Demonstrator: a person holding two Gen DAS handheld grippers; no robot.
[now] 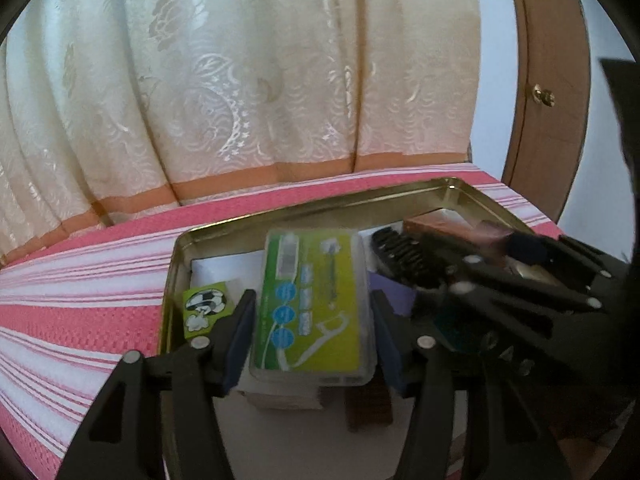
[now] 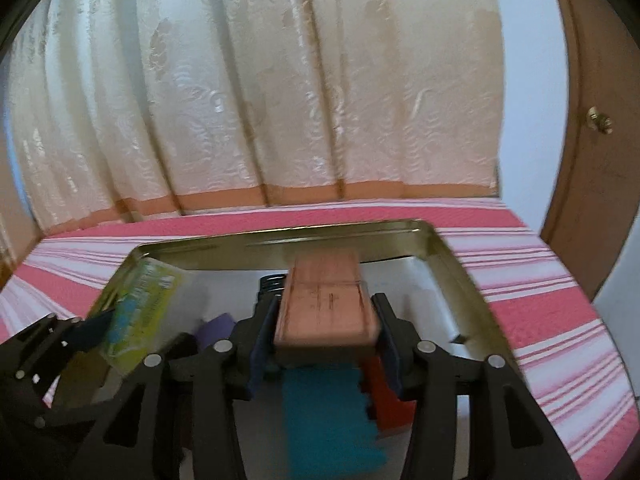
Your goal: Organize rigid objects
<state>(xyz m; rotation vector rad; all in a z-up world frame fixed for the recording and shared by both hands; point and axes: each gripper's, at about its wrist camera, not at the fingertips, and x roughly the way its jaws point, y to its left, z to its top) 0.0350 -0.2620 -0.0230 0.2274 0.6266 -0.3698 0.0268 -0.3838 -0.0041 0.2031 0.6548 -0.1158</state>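
My left gripper [image 1: 314, 312] is shut on a clear plastic floss-pick box with a green label [image 1: 314, 304] and holds it over the gold metal tin [image 1: 320, 204]. My right gripper [image 2: 326, 308] is shut on a flat pink box [image 2: 326, 304] over the same tin [image 2: 444, 256]. The right gripper also shows at the right of the left wrist view [image 1: 528, 248], and the left gripper with the floss box [image 2: 136, 308] at the left of the right wrist view.
In the tin lie a small green card with a cartoon [image 1: 204, 304], a black comb-like piece [image 1: 404, 252], a purple piece [image 2: 216, 328], a teal piece [image 2: 328, 412] and a red piece [image 2: 386, 396]. The tin sits on a pink striped cloth [image 1: 80, 300]. A cream curtain [image 1: 240, 80] hangs behind; a wooden door [image 2: 592, 160] is at right.
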